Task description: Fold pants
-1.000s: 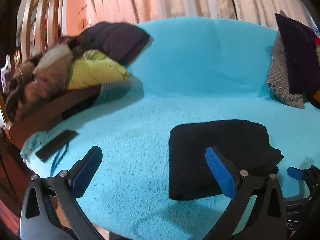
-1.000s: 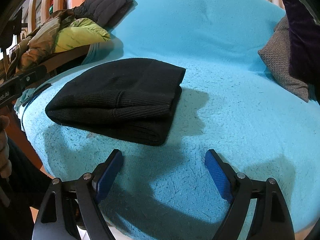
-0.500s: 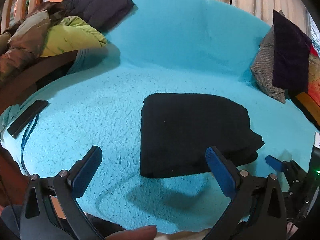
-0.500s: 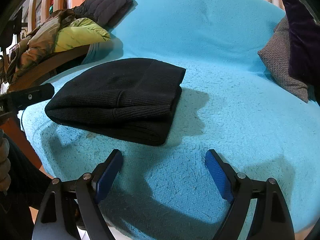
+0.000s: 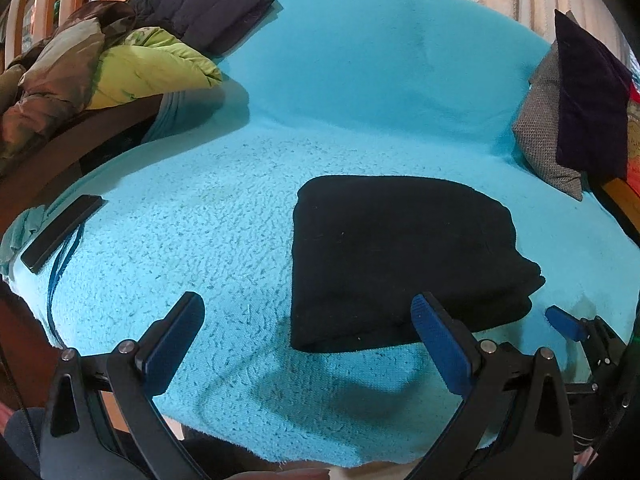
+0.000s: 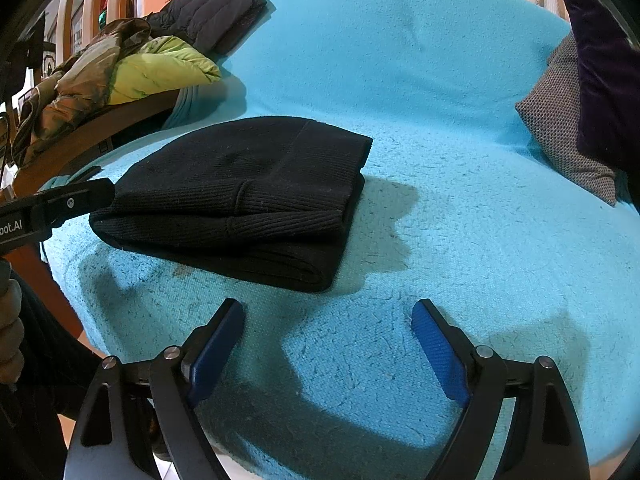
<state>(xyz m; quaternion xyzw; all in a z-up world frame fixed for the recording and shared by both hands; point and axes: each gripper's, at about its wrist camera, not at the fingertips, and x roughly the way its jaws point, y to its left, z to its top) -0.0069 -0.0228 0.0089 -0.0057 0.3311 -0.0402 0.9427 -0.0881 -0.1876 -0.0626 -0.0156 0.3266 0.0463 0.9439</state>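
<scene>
My left tongs (image 5: 306, 334) have swung right since a second ago, now centring the folded black pants (image 5: 400, 256) on the turquoise sofa (image 5: 360, 80); my right tongs (image 6: 328, 344) barely shifted. Both sit spread wide, gripping nothing.

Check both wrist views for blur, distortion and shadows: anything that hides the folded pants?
Left wrist view: sharp, strong fisheye bending, dark corners; black folded pants show little fabric detail. Right wrist view: sharp, ribbed folds readable on the pants; hand-held gripper shadows fall on the turquoise blanket, not on the pants.
</scene>
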